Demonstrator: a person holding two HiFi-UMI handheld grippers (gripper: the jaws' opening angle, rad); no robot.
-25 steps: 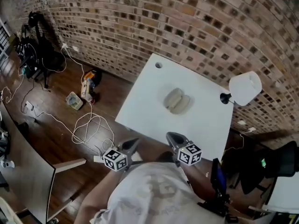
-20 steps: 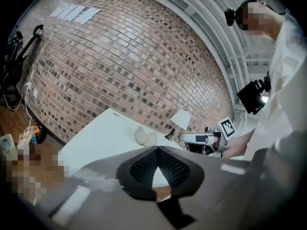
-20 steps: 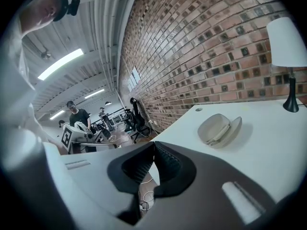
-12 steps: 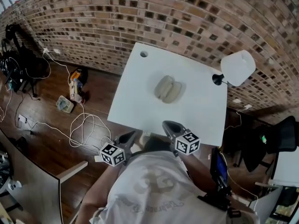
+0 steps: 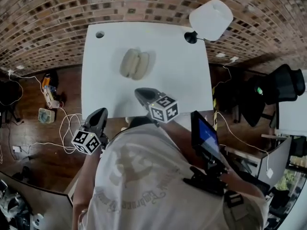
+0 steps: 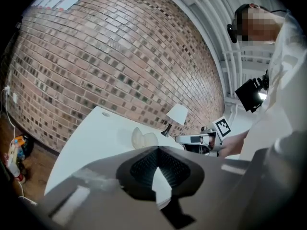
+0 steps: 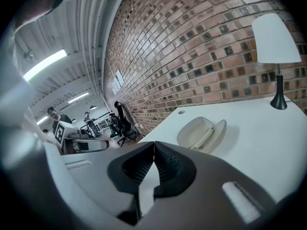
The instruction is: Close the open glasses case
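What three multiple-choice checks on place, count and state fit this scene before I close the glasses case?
1. Where on the white table does the open glasses case lie?
A. near the middle
B. at the near edge
C. in the far left corner

2. How many lamps stand on it?
A. none
B. one
C. two

3. The right gripper has its jaws:
A. shut, empty
B. wide open
C. shut on the case

Answers: A, it lies mid-table in the head view; B, one lamp stands at the far right corner; A, the tips meet with nothing between.
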